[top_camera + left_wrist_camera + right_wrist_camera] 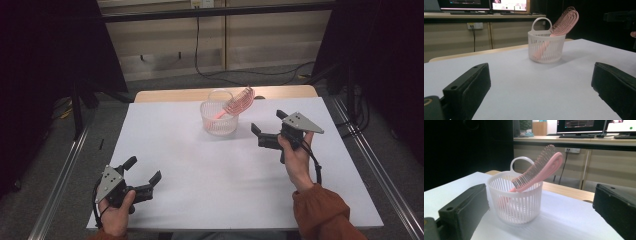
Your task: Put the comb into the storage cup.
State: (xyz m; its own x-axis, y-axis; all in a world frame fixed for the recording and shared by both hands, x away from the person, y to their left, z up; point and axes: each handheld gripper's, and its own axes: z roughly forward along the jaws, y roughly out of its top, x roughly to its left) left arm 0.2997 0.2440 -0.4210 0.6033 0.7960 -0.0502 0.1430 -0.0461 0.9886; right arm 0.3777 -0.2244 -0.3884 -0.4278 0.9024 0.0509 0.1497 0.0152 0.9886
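Observation:
A pink hairbrush (239,104) (564,22) (539,173) stands handle-down in a white slatted basket (218,120) (546,48) (516,199), its bristle head leaning out over the rim. The basket sits at the far middle of the white table (210,170). My right gripper (266,129) (536,220) is open just right of the basket, with nothing between its jaws. At the near left corner my left gripper (142,172) (541,95) rests low over the table, open and empty, facing the basket from well away.
A wooden tabletop edge (165,95) shows beyond the white sheet. Metal rails (60,185) run along both sides of the table. Monitors (509,5) stand on a bench behind, and a cable (210,70) trails on the floor.

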